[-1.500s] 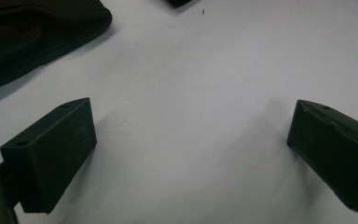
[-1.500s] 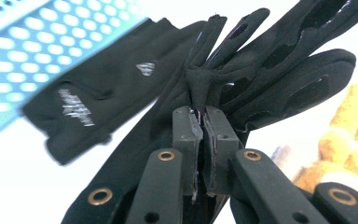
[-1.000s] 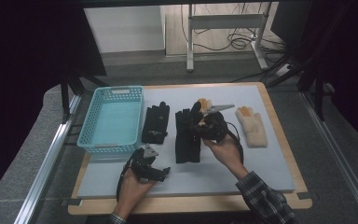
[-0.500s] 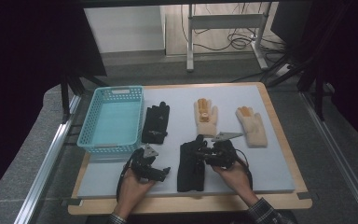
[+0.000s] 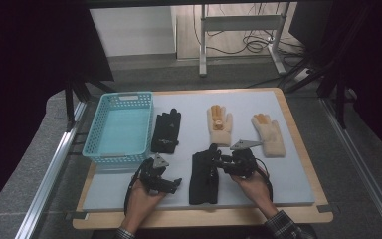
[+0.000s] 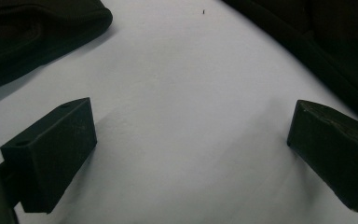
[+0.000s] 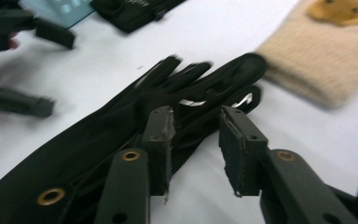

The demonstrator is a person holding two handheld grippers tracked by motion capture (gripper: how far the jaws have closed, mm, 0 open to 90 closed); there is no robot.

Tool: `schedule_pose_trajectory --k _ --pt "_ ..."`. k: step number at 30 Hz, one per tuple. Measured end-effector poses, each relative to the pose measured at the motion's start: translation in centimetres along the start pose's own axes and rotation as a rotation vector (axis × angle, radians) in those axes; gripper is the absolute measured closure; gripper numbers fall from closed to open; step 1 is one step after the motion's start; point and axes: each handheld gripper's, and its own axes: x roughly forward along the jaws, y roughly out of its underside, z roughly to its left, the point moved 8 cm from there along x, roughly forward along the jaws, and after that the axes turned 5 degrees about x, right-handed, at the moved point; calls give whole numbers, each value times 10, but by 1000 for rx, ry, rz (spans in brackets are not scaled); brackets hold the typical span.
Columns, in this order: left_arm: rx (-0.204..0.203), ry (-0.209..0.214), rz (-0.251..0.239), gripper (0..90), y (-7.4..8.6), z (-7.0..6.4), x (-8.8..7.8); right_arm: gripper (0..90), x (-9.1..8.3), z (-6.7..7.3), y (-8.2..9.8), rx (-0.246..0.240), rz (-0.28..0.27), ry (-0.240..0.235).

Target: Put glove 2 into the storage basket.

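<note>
1. High view: both forearms come in from the near edge of the tabletop (image 5: 288,149). The left hand (image 5: 142,196) rests low on the mat, its left tongs (image 5: 175,183) pointing right toward the near black glove (image 5: 202,174). The right hand (image 5: 251,181) holds the right tongs (image 5: 215,160) level, aimed left over that glove's finger end. A second black glove (image 5: 166,130) lies beside the blue basket (image 5: 122,127); two beige gloves (image 5: 220,124) lie farther back.

2. Left gripper view: the left tongs (image 6: 186,158) stand wide open, close above bare mat, nothing between the jaws.

3. Right gripper view: the right tongs (image 7: 193,140), whose jaws have just been opening, stand partly open. The black glove (image 7: 121,126) lies flat under and beyond them, unclamped, one beige glove (image 7: 321,60) past it.
</note>
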Motion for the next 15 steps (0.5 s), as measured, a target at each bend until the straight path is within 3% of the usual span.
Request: schedule_pose_trajectory --k 1,4,5,6,9,10,14,15 --pt "0 0 0 15 0 0 0 537 7 -3 -1 20 13 5" --pt "0 0 0 15 0 0 0 522 17 -4 3 10 53 23" --pt "1 -1 2 15 0 0 0 610 25 -3 8 -4 70 42" --pt "1 -1 2 15 0 0 0 610 25 -3 8 -4 70 42" --pt "1 -1 2 15 0 0 0 791 27 0 11 5 71 22" --pt "1 -1 2 15 0 0 0 807 26 1 11 -5 71 25" --pt "1 -1 2 15 0 0 0 808 14 6 2 -53 52 45" --pt "1 -1 2 15 0 0 0 704 12 2 -2 -76 53 84"
